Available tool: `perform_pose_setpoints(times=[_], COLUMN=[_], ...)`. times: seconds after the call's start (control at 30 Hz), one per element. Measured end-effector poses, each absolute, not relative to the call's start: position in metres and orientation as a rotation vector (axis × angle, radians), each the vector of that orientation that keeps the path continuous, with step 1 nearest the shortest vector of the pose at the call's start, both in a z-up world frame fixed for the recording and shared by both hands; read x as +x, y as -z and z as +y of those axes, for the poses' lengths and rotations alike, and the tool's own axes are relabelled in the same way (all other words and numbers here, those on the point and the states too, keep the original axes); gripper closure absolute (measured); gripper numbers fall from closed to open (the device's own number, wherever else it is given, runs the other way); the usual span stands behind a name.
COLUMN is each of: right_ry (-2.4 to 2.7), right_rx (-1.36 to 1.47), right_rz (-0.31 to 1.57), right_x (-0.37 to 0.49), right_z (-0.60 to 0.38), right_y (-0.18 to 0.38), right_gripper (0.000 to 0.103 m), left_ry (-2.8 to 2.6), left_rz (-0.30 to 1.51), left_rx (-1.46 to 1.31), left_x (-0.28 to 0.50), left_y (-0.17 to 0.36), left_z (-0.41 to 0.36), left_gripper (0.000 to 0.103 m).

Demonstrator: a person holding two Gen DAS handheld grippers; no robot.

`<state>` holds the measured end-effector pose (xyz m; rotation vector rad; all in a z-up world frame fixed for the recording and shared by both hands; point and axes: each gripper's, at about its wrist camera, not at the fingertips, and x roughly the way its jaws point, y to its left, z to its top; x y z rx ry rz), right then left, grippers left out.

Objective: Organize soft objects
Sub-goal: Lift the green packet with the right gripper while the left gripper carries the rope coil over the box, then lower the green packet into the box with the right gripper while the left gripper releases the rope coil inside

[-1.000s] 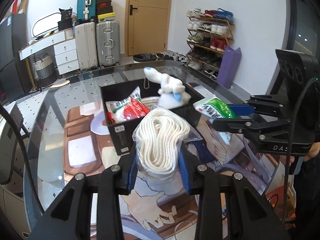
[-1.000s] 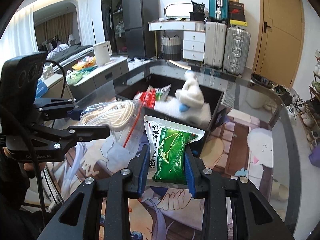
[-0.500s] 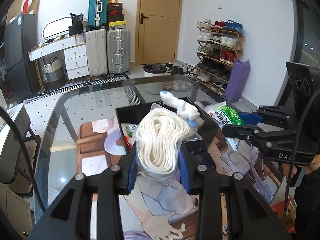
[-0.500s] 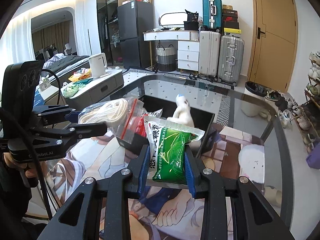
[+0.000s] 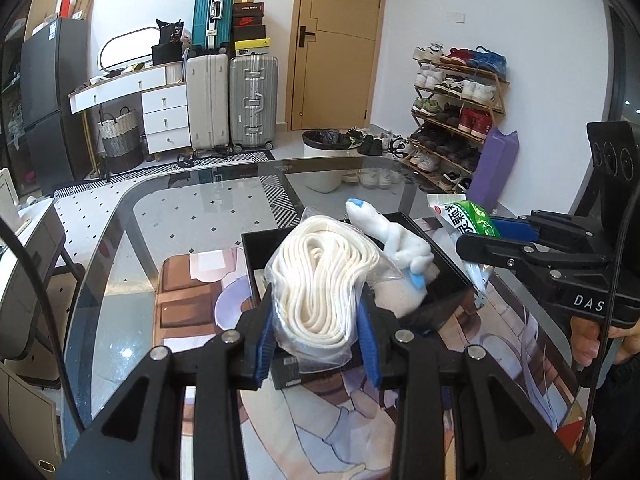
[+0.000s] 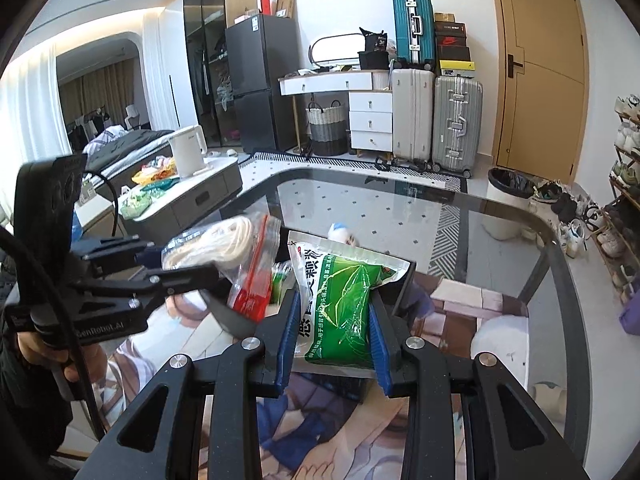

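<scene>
My left gripper (image 5: 318, 342) is shut on a clear zip bag of coiled white rope (image 5: 320, 288) and holds it above the near edge of a black box (image 5: 436, 256). A white plush toy (image 5: 396, 240) with blue tips lies in the box. My right gripper (image 6: 332, 340) is shut on a green and white packet (image 6: 344, 300), raised over the box's right side. The rope bag (image 6: 228, 244) and the left gripper (image 6: 160, 268) show at left in the right wrist view; the packet (image 5: 468, 218) and the right gripper (image 5: 512, 236) show at right in the left wrist view.
The box stands on a glass table (image 5: 192, 208) with a printed mat (image 5: 320, 420) under it. A red and green packet (image 6: 256, 292) lies in the box. Suitcases (image 5: 232, 100), drawers, a door, a bin (image 5: 326, 160) and a shoe rack (image 5: 456, 112) stand beyond the table.
Both grippers have risen and tilted up with their loads, so the box now sits lower and partly hidden behind the rope bag and the packet.
</scene>
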<state>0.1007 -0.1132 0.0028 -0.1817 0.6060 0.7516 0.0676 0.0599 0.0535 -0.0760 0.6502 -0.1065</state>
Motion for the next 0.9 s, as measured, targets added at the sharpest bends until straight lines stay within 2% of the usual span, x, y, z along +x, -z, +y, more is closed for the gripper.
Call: perform_pose_setpoints(times=[0.9], right_ry=[-0.824], right_rx=[-0.174], right_rz=[0.697], right_x=[0.164], right_z=[-0.075], right_y=[0.026], right_gripper=[0.071], left_ry=[0.112], left_rz=[0.710], left_rx=[-0.050], left_x=[0.105], left_y=[-0.027], left_z=[0.049], left_gripper=[0.068])
